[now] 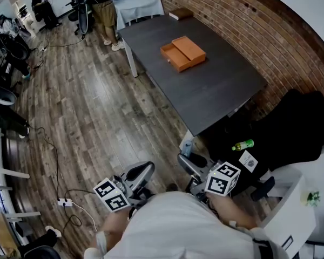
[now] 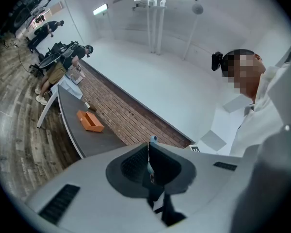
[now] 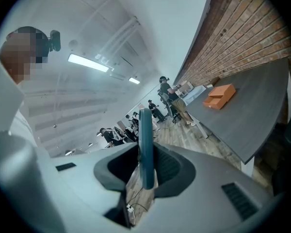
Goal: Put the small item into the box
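Right hand-held gripper (image 1: pixel 184 162) is clamped on the item (image 3: pixel 146 140), a flat teal piece standing edge-on between its jaws. It is held high and tilted up near the person's body, which I judge to be a carrying pose rather than a placing one. The box (image 1: pixel 182 53) is orange and lies well ahead of that hand-held gripper on the bench (image 1: pixel 205 90). It looks open, with its lid shifted aside, so one hand should be enough to drop the item in. The left hand-held gripper (image 2: pixel 149 164) is just beside the right one with its jaws together. It seems to hold nothing, so it is likely idle. Bare floor (image 1: pixel 97 117) lies between both hand-held grippers and the bench, so the approach is not yet made.
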